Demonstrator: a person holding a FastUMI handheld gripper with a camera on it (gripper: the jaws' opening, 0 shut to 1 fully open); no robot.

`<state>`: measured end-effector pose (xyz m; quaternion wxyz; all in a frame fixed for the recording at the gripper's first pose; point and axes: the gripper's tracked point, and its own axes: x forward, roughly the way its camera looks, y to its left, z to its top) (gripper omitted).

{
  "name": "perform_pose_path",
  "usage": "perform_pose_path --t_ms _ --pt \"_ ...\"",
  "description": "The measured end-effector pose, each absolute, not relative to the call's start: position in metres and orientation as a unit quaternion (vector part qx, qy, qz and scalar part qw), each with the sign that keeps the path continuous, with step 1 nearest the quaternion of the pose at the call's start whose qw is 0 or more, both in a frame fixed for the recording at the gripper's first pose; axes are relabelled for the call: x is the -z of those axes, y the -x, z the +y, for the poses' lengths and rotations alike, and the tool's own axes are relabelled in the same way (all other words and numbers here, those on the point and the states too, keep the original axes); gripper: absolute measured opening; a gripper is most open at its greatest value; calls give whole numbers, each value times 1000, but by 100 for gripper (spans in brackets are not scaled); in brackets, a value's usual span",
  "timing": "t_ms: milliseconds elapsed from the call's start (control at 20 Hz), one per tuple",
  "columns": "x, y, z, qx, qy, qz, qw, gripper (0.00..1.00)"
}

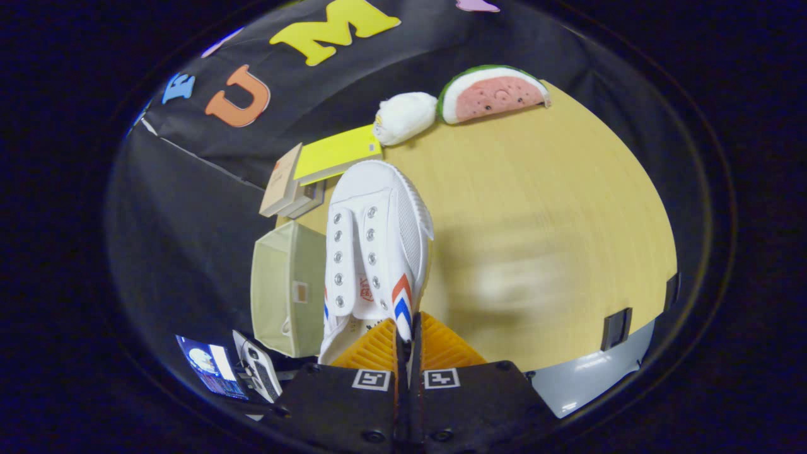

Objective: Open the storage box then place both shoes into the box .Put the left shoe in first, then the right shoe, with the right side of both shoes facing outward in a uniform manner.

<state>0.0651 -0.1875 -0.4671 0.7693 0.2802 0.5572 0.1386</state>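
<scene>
The gripper [406, 343] has its fingers pinched together on the heel edge of a white shoe [378, 246], which hangs above the wooden table [536, 208], toe pointing away. Left of the shoe, off the table's edge, sits the pale green storage box [287, 287]. Beyond lie a yellow book [337, 153], a cardboard box [284, 183], a white plush [403, 116] and a watermelon plush [492, 93].

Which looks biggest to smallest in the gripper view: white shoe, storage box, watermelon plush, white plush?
1. white shoe, pinched in the gripper, so nearness inflates it
2. storage box
3. watermelon plush
4. white plush

The plush toys lie farthest away.
</scene>
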Motion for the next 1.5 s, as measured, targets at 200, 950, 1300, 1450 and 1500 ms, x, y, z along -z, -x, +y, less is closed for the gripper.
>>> perform_pose_path --t_ms 200,950,1300,1450,1500 --pt "487 -75 -192 -147 -256 545 785 6" --pt "491 -68 -201 -73 -229 601 762 6" --pt "547 -68 -173 -24 -213 610 763 6" --pt "550 -70 -152 -34 -203 604 770 31" --pt "549 -71 -148 -33 -203 599 774 37"
